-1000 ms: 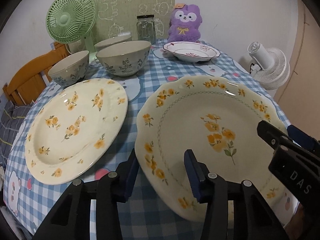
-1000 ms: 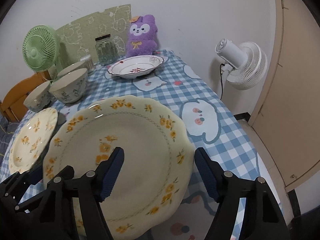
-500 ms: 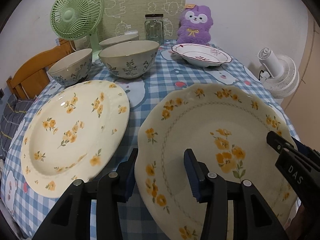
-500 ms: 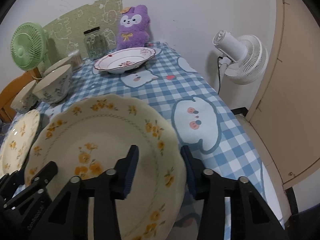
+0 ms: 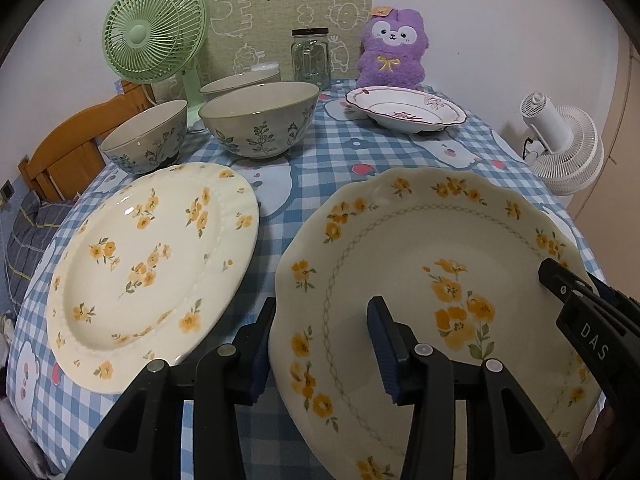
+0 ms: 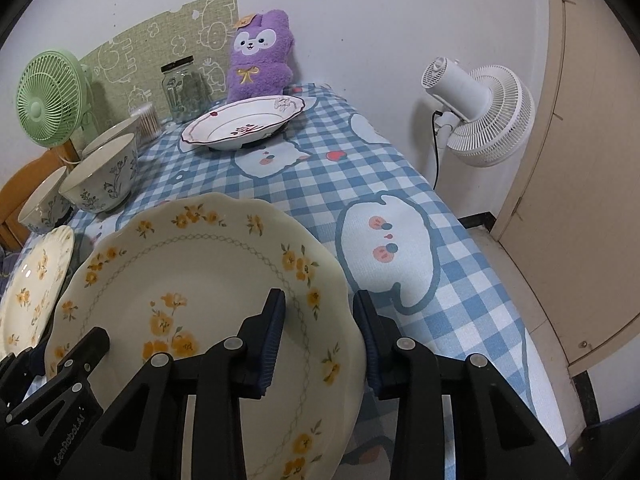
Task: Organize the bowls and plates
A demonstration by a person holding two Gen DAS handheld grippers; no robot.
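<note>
Both grippers straddle the rim of the scalloped plate (image 5: 420,280). At the bottom centre of the left wrist view, the left gripper (image 5: 322,344) has its jaws spread, one pad outside the plate's left edge and one over its face. At the bottom centre of the right wrist view, the right gripper (image 6: 320,338) has narrowed jaws set on either side of the plate's right rim; whether the pads actually press the rim I cannot tell.

Three plates show. The scalloped plate fills the lower right of the left view. A second cream plate (image 5: 152,264) with yellow flowers lies flat at lower left, just beside it. A white dish (image 5: 406,110) with a dark rim sits at upper right.

Three bowls cluster at upper left: a large bowl (image 5: 260,124), a small bowl (image 5: 146,136) beside it, and a rear bowl (image 5: 240,82) behind.

Two fans appear, a green fan (image 5: 156,28) and a white fan (image 5: 560,144), plus one glass jar (image 5: 311,58) and one purple plush (image 5: 392,48), on the checked tablecloth (image 5: 340,152).
</note>
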